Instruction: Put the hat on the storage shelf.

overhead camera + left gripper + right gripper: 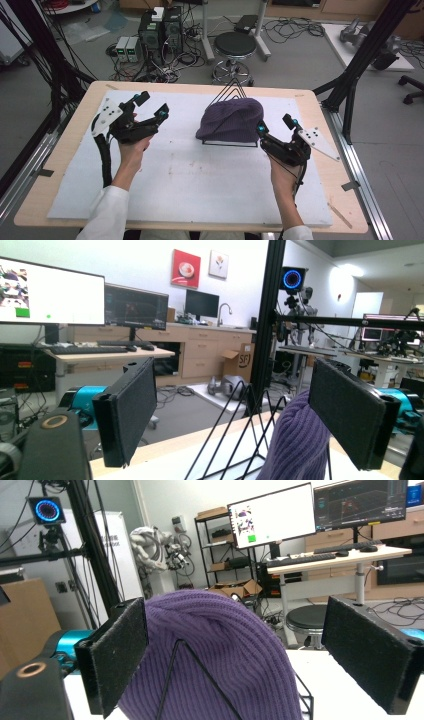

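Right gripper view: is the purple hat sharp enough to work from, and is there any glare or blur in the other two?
Right gripper view: purple hat fills the centre, knit ribs readable, monitors bright. Left gripper view: soft overall, ceiling light blooms at upper right, hat partly hidden by a jaw. High view: even light, faint shadows on the white mat, wire rack thin but visible.

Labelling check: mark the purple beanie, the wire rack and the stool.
purple beanie [231, 119], high view, middle of the knit crown.
wire rack [235, 415], left gripper view, slanted black wire left of the beanie.
stool [235, 44], high view, centre of the round black seat.
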The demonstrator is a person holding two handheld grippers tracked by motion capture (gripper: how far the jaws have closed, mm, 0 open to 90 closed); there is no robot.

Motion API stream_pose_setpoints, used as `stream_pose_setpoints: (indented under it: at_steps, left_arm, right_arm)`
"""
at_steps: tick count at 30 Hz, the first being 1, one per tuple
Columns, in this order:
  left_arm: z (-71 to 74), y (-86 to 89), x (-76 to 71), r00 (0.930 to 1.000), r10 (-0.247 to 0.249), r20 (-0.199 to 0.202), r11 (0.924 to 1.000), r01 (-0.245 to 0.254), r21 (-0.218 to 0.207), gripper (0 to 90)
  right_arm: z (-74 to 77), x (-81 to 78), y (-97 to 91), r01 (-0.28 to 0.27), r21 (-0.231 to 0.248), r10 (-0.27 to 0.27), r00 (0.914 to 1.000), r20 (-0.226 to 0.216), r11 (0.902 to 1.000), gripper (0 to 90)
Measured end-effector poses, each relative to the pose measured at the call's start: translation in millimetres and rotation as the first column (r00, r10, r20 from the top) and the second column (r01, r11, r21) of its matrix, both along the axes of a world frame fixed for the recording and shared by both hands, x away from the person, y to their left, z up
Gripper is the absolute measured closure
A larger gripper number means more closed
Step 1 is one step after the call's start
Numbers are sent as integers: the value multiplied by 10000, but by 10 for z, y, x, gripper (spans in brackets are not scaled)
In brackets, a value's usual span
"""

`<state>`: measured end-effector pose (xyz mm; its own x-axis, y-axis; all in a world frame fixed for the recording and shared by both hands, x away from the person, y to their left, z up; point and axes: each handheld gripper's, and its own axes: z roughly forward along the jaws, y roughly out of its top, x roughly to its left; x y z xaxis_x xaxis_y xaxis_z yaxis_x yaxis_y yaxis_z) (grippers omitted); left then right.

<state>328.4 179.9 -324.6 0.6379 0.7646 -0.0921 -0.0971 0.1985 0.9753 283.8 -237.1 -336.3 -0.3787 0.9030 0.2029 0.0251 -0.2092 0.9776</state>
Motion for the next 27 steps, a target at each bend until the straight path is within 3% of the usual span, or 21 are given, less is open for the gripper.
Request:
stream_pose_setpoints:
  at_steps: [4, 9, 15, 27]
  left_arm:
    - [-50, 155, -73, 9995, 299, 66, 9995, -300, 98, 198]
    - [-118, 364, -170, 9980, 626, -56, 9980, -627, -120, 198]
    - [-158, 616, -303, 9961, 886, -17, 9960, -886, -85, 198]
    - [-190, 970, -536, 9883, 1515, 153, 9884, -1513, -111, 200]
  right_arm:
    - [-12, -68, -11, 5, -185, -1, 9997, 247, 9998, 108]
    - [-21, -129, -45, -23, -348, 35, 9994, 346, 9994, 108]
    - [-14, -258, -208, 137, -550, -118, 9993, 352, 9984, 108]
    - [-119, -369, -473, 434, -176, -431, 9989, 181, 9989, 108]
